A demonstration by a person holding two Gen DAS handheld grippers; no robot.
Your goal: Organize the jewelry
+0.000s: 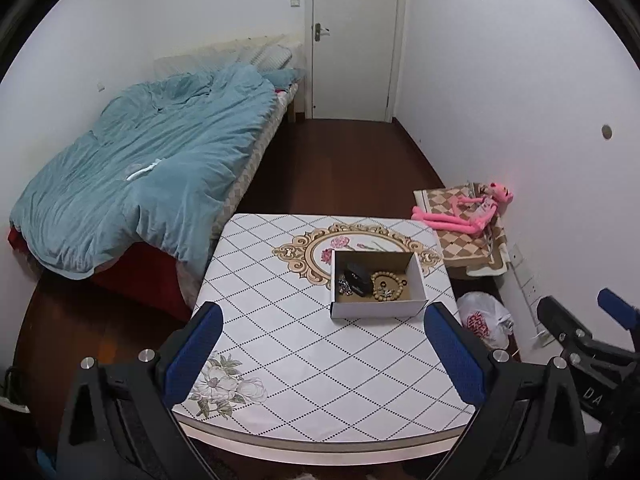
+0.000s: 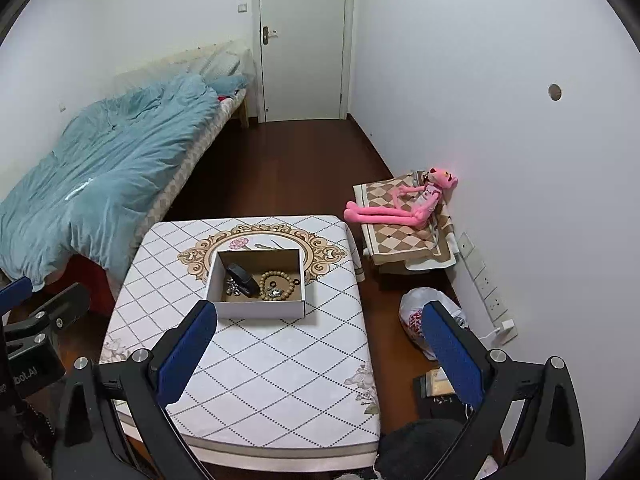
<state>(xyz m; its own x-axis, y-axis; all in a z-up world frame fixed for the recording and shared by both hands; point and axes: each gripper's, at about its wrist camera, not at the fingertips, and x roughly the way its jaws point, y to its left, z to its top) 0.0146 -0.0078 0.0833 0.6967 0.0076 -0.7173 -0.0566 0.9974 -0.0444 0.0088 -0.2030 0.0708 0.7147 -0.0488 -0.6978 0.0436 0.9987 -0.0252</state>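
Note:
An open cardboard box (image 1: 376, 307) (image 2: 260, 309) stands on the far half of the table (image 1: 304, 360) (image 2: 264, 380). Inside lie a black case (image 1: 357, 279) (image 2: 243, 276), a wooden bead bracelet (image 1: 390, 286) (image 2: 280, 285) and small silver pieces (image 1: 343, 285) (image 2: 232, 286). My left gripper (image 1: 324, 354) is open and empty, held high over the table's near edge. My right gripper (image 2: 320, 354) is open and empty, over the table's near right edge. Each gripper shows at the other view's edge.
A bed with a blue quilt (image 1: 132, 184) stands to the left. A pink plush toy (image 2: 400, 206) lies on a low checkered stand by the right wall. A white plastic bag (image 2: 420, 316) and dark items sit on the floor right of the table. A closed door (image 1: 352, 40) is at the back.

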